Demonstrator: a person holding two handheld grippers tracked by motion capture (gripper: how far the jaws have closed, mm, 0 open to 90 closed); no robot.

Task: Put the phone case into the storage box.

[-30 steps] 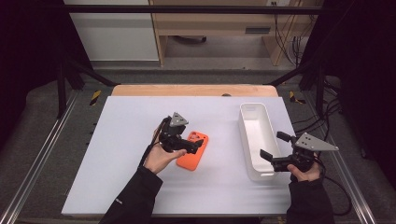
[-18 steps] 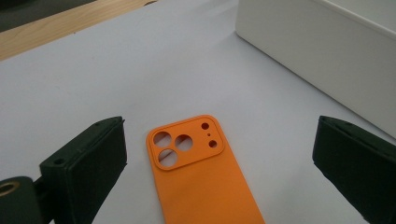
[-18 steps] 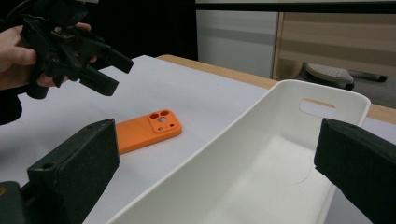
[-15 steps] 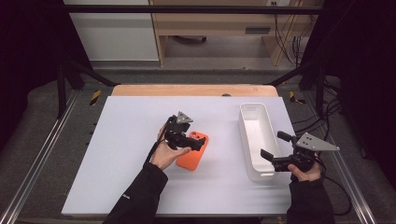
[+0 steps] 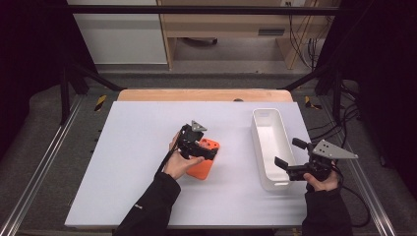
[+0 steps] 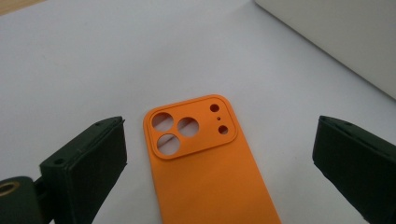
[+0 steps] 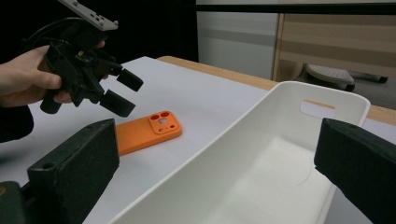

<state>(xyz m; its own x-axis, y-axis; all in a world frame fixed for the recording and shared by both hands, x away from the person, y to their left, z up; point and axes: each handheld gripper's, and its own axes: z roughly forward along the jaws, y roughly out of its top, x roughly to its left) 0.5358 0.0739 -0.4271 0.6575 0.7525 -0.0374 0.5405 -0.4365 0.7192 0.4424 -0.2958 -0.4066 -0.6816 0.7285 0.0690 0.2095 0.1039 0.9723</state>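
1. High view: left gripper (image 5: 205, 153) hovers over the orange phone case (image 5: 202, 164), lying flat mid-table (image 5: 123, 162).
2. Left gripper view: jaws spread wide, case (image 6: 205, 172) between them untouched; no writing readable.
3. Right gripper (image 5: 287, 167) gapes, released, at the white bin (image 5: 268, 147).

The high view looks forward and down over the whole table (image 5: 123, 162), while each gripper view looks low and close along its jaws, both sharing the orange phone case (image 6: 205, 168) and white bin (image 7: 261, 158).
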